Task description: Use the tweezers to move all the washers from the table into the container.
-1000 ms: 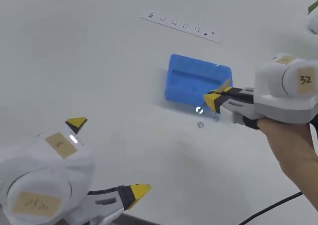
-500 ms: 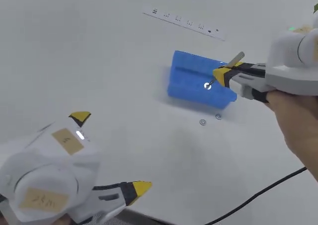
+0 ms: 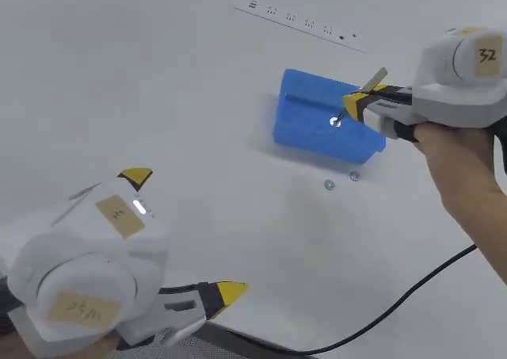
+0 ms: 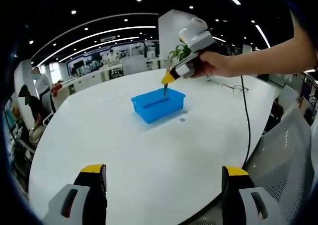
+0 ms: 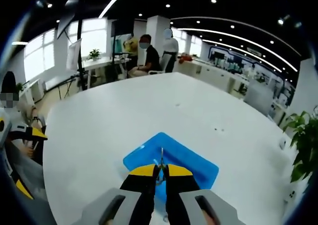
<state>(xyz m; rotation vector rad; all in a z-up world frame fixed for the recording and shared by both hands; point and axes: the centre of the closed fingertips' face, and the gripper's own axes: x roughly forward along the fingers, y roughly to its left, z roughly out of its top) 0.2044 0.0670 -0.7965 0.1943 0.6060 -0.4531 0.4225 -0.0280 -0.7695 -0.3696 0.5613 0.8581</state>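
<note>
The yellow-tipped fingers (image 3: 136, 176) of the left gripper (image 3: 182, 234) stand wide apart with nothing between them, low at the near edge of the white table (image 3: 158, 82) and well apart from the work. Its white body carries two tan paper labels whose handwriting is too blurred to read. A black cable (image 3: 408, 295) crosses the near right of the table. Further in, two washers (image 3: 329, 185), small silvery rings, lie flat on the table near each other, just in front of the near wall of the container (image 3: 305, 133), a shallow rectangular blue tray open at the top. Over its right part the right gripper (image 3: 354, 105), held in a hand (image 3: 451, 153), has its fingers pressed together on the tweezers (image 3: 377, 80), a slim grey metal pair pointing down towards the tray. In the right gripper view the tweezers reach ahead of the closed jaws over the blue floor. A third washer (image 3: 335, 122), a bright little ring, sits at the tweezers' tip, within the container's outline. The right gripper's body bears a tan label reading "32". Beyond the container a white power strip (image 3: 305, 24) lies on the table.
</note>
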